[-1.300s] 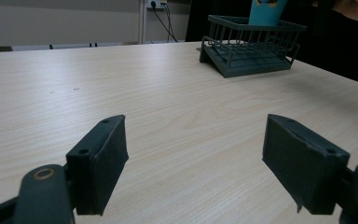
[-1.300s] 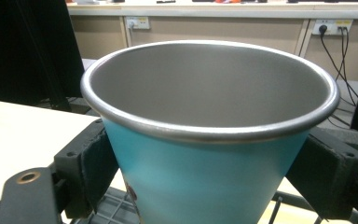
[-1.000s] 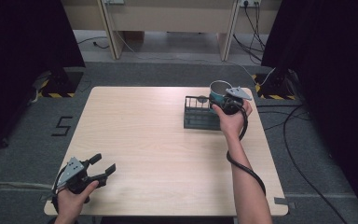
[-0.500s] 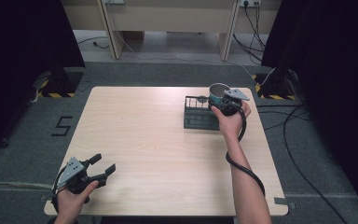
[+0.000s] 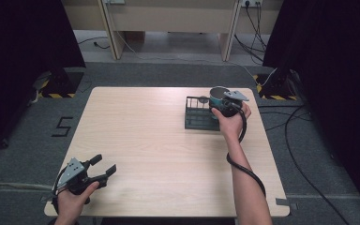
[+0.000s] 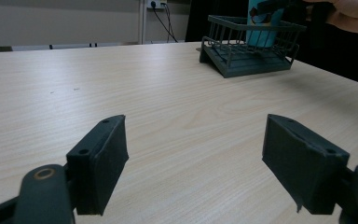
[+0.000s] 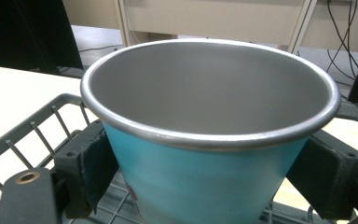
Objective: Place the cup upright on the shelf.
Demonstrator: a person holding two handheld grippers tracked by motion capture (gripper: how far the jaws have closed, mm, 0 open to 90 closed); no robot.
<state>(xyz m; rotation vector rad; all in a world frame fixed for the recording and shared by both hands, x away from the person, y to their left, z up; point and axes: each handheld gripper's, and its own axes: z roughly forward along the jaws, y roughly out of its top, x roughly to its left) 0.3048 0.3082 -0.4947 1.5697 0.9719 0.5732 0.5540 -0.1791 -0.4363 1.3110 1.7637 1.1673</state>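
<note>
cup [image 7: 205, 154] sits clenched between the right gripper [image 5: 226, 104] jaws, upright, over the wire rack [image 5: 198, 115] just below them. likely the placing step; next it needs lowering squarely into the rack, then releasing. left gripper [image 5: 98, 169] rests gaping wide, empty, well apart.
</note>
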